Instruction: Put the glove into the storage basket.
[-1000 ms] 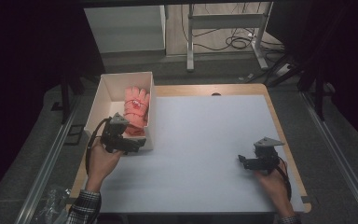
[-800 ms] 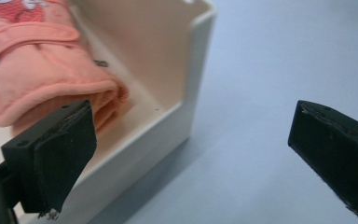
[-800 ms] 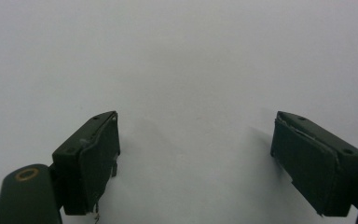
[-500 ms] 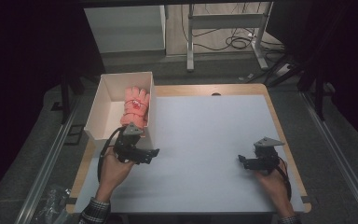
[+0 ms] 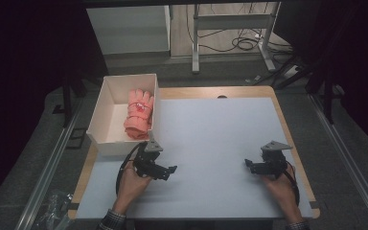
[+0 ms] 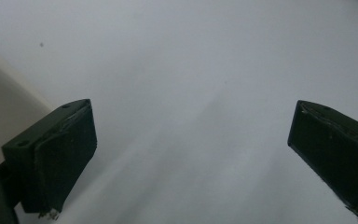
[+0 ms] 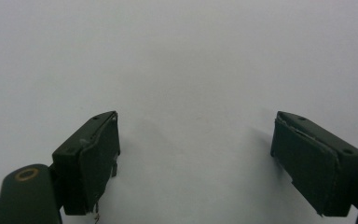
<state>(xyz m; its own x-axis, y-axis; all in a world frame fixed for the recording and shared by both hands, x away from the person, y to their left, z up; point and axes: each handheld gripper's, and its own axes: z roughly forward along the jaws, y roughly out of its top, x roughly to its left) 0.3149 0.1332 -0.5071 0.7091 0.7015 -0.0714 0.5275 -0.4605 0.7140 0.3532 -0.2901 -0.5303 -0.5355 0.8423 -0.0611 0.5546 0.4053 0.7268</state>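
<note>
Gloves (image 5: 138,114) lie in the white box (image 5: 106,139); left tongs (image 5: 170,170) and right tongs (image 5: 247,164) rest released, empty, on the counter (image 5: 211,139).

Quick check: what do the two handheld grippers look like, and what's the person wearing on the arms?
Both the left gripper and the right gripper are black, each with two blocky black jaws, a grey three-cornered plate on top and a dark trailing cable. The right gripper view shows a brass-coloured ring on its body. Dark patterned cuffs show at the wrists.
</note>
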